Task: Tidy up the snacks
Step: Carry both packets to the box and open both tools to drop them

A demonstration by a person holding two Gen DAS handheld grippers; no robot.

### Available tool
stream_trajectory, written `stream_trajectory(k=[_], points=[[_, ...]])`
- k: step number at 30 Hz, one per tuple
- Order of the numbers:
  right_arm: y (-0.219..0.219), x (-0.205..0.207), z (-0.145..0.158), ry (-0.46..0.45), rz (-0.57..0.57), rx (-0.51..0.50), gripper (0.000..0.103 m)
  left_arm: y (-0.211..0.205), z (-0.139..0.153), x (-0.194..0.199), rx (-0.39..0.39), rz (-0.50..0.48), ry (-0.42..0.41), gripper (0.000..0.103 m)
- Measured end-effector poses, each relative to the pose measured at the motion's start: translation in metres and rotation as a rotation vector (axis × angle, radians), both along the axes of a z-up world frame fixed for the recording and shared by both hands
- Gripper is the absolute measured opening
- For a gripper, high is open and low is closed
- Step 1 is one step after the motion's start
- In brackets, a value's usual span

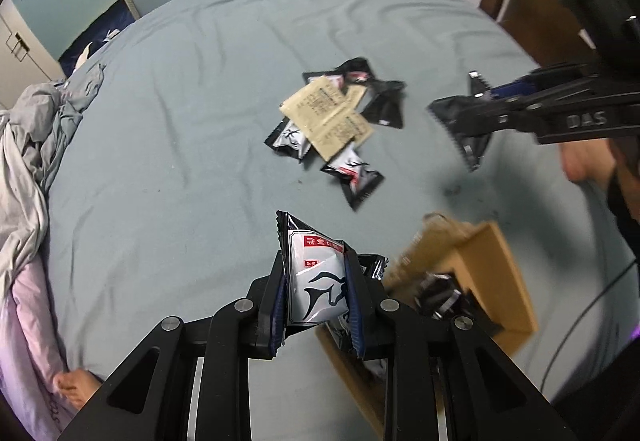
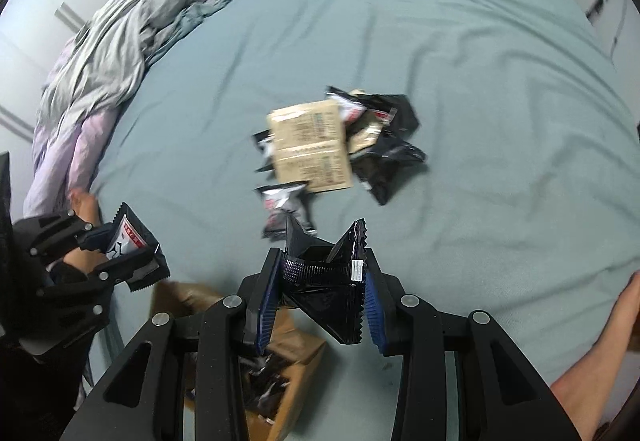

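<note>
My left gripper (image 1: 316, 273) is shut on a white and black snack packet (image 1: 316, 281) with a horse mark, held above the bed beside the cardboard box (image 1: 496, 281). My right gripper (image 2: 320, 281) is shut on a black snack packet (image 2: 328, 293), held above the same box (image 2: 296, 361), which holds several dark packets. A pile of black and beige snack packets (image 1: 332, 117) lies on the blue sheet; it also shows in the right wrist view (image 2: 320, 145). The right gripper appears in the left wrist view (image 1: 464, 113), the left gripper in the right wrist view (image 2: 120, 245).
A crumpled grey and pink duvet (image 1: 28, 169) lies along the left side of the bed (image 1: 200, 121). The person's bare feet (image 1: 76, 385) rest on the sheet. A wooden door (image 1: 520, 1) stands at the far right. A black cable (image 1: 576, 329) runs at the right.
</note>
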State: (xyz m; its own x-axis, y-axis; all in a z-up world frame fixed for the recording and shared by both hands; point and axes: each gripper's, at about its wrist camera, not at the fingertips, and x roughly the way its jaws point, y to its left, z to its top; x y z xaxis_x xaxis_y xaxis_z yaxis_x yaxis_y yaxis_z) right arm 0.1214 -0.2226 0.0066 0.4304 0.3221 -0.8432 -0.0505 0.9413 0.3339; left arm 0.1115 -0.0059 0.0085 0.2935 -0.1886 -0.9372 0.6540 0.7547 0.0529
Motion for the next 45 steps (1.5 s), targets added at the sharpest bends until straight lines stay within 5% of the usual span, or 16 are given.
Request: stream_trajectory(k=[9, 18, 20, 23, 34, 40, 45], points=[[0.029, -0.019, 0.028, -0.02, 0.055, -0.039, 0.036, 0.018, 0.015, -0.033, -0.04, -0.081, 0.005, 0.025], [0.055, -0.026, 0.023, 0.023, 0.146, -0.13, 0.036, 0.002, -0.018, -0.065, 0.073, -0.229, 0.09, 0.032], [0.063, -0.027, 0.022, 0.029, 0.175, -0.142, 0.036, -0.001, -0.021, -0.067, 0.106, -0.242, 0.06, 0.059], [0.071, -0.028, 0.019, 0.043, 0.21, -0.156, 0.036, 0.003, -0.019, -0.058, 0.113, -0.196, 0.013, 0.079], [0.098, -0.037, 0.0, 0.121, 0.377, -0.193, 0.036, 0.045, -0.016, -0.002, 0.104, 0.099, 0.022, 0.08], [0.112, -0.046, -0.005, 0.144, 0.488, -0.146, 0.038, 0.039, -0.019, -0.001, 0.109, 0.095, 0.034, 0.08], [0.114, -0.046, -0.017, 0.209, 0.508, -0.133, 0.04, 0.021, -0.016, -0.018, 0.113, -0.006, 0.013, 0.08]])
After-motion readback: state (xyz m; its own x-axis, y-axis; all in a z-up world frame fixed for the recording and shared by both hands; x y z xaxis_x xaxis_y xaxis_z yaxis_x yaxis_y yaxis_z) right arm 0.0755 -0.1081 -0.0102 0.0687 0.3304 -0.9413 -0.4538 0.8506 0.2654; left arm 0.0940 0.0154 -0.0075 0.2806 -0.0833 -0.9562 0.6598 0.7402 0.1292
